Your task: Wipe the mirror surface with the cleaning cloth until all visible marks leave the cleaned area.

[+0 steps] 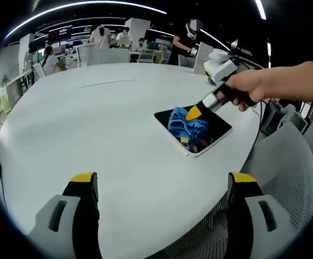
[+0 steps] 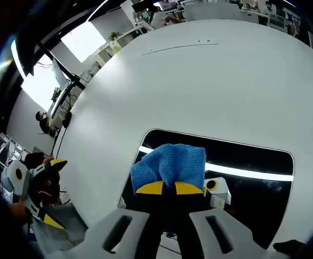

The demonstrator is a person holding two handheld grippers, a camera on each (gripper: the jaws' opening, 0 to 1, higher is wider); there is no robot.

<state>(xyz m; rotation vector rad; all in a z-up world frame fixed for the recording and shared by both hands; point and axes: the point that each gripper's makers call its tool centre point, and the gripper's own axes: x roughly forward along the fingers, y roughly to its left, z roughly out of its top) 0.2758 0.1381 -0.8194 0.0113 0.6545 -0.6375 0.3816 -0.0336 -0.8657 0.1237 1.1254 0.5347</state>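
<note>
The left gripper view looks from low at the table's [image 1: 92, 129] near edge, across it toward the mirror [image 1: 217, 132], well apart. The right gripper view looks steeply down, close above the mirror [image 2: 253, 162]. Both share mirror and tabletop.

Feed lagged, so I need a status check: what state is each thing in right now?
Mirror: flat on the white table, reflecting ceiling lights.
Cleaning cloth: bunched, pressed on the mirror.
Right hand-held gripper: shut on the cleaning cloth.
Left hand-held gripper: open, empty, above the table.
</note>
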